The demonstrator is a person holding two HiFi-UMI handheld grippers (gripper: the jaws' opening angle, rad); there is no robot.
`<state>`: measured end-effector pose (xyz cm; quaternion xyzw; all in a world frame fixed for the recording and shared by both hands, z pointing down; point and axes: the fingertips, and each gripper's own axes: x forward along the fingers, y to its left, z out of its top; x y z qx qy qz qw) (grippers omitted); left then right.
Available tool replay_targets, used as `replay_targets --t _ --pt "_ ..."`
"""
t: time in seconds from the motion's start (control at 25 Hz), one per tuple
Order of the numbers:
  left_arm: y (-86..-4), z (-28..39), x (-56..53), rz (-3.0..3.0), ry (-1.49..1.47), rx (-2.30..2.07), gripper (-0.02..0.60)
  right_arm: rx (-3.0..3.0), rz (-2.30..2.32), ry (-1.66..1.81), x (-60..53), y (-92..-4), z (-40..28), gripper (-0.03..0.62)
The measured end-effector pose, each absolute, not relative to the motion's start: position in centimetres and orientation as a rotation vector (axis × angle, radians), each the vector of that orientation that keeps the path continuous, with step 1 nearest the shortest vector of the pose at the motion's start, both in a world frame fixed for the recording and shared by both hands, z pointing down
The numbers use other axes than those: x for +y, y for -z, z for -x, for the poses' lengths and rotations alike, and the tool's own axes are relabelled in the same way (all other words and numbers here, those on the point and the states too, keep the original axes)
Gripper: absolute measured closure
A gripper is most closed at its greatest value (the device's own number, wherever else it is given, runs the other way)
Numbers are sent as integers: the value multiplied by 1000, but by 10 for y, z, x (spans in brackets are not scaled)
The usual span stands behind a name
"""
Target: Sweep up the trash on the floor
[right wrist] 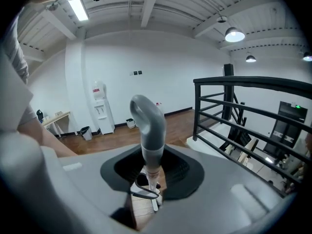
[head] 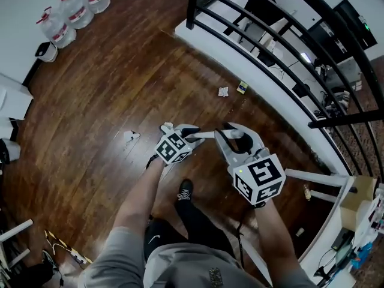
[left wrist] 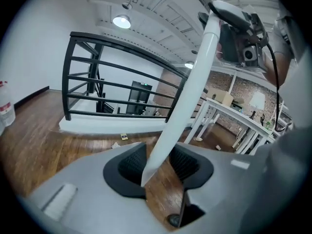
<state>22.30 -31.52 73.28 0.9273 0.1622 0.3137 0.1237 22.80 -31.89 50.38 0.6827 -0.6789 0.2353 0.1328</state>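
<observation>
Trash lies scattered on the wooden floor [head: 108, 83]: a crumpled paper [head: 130, 136] sits just left of the hands. A second scrap [head: 223, 91] and a small yellow packet [head: 242, 87] lie further ahead, near the base of the black railing [head: 270, 47]. Both tools hold one broom [head: 204, 135]. The left hand-held gripper [head: 187, 134] is clamped on its white shaft, which runs between the ribbed pads in the left gripper view. The right hand-held gripper [head: 233, 132] is clamped on the grey looped grip at the top end. The broom's head is not plainly in view. The step in hand looks like bringing the broom to the litter. To do it well, keep both grips firm so the shaft does not twist. Set the bristles flat on the far side of the nearest paper. Then use short strokes that herd the pieces together on open floor, away from the railing's base where they could lodge.
</observation>
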Motion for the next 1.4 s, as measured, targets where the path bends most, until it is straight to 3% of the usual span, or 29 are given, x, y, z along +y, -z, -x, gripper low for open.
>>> replay_targets --t 0.32,0.68,1.12,1.4 --pt "-681 -239 -324 -2761 -913 547 443 -2051 -2068 -618 -328 -450 -240 493" --pt "-649 -156 -407 -2795 -988 434 454 -2179 -2098 -692 -399 -429 -206 493" --pt "-726 -33 -536 -2666 -1200 333 451 -2228 -1908 -845 -534 -515 -107 491" --pt "-771 -44 -555 -2642 -1209 383 448 -2140 -1859 -807 -555 -553 -103 491"
